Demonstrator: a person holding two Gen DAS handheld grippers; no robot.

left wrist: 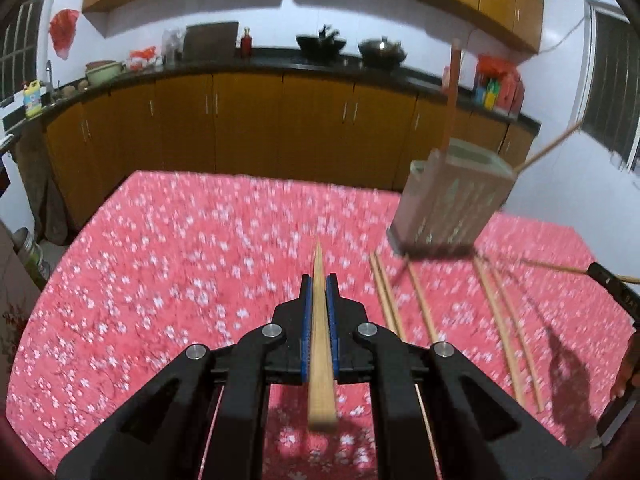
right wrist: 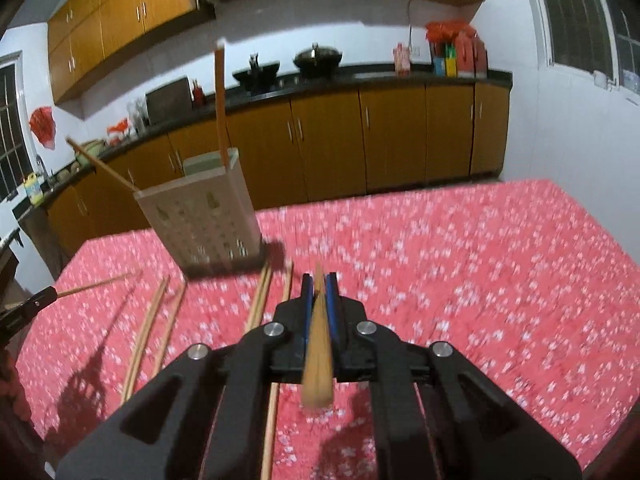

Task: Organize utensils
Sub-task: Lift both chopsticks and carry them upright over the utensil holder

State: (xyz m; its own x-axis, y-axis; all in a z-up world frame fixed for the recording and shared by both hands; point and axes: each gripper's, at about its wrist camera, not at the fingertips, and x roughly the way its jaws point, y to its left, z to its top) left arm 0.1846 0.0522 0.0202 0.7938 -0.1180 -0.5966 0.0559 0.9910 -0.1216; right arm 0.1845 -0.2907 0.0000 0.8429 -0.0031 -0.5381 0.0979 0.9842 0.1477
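My left gripper [left wrist: 319, 282] is shut on a wooden chopstick [left wrist: 320, 344] and holds it above the red flowered tablecloth [left wrist: 168, 264]. My right gripper [right wrist: 319, 282] is shut on another wooden chopstick [right wrist: 318, 360], also above the cloth. A beige perforated utensil holder [left wrist: 452, 196] stands on the table, to the right in the left wrist view, and to the left in the right wrist view [right wrist: 204, 216]. Two chopsticks [right wrist: 220, 108] stick out of it. Several loose chopsticks [left wrist: 504, 328] lie on the cloth in front of the holder.
The table's far edge [left wrist: 256, 178] faces orange kitchen cabinets [left wrist: 248, 120] under a dark counter with woks and bottles. The other gripper shows at the right edge of the left wrist view [left wrist: 616, 284] and the left edge of the right wrist view [right wrist: 28, 308].
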